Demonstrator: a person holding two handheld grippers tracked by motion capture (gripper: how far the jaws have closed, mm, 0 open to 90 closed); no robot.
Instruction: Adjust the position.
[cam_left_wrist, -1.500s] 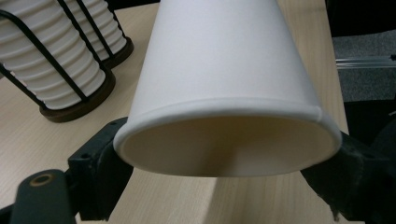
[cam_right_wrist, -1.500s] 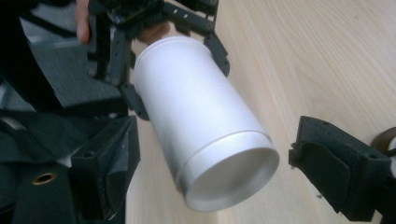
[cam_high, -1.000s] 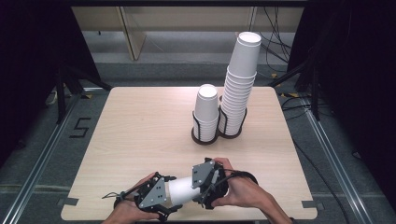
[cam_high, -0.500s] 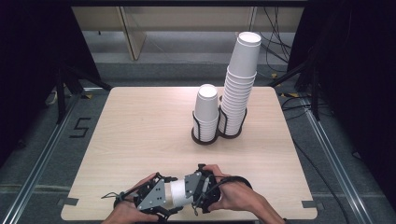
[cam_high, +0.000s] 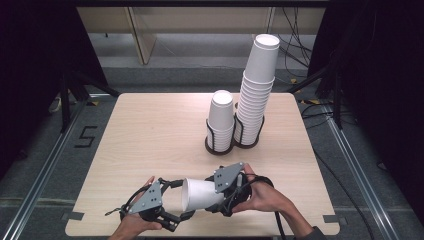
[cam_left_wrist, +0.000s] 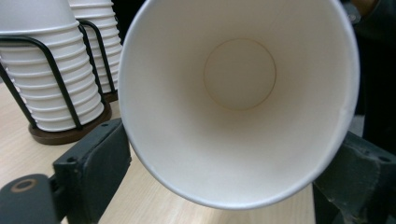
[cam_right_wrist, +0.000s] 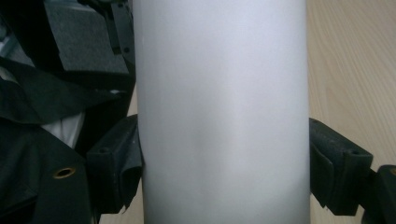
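Apparently mid-handover: right gripper (cam_high: 220, 192) clamps the cup (cam_high: 200, 194) sideways; left gripper (cam_high: 172, 202) stands spread around its rim, not gripping. Stacks (cam_high: 250, 100) await.

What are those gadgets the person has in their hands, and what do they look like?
They are two handheld grippers, the left gripper and the right gripper. Each is black, with a grey three-cornered plate on top and chunky black jaws. A black cable trails from each. The forearms are bare, with a dark sleeve at the right elbow.
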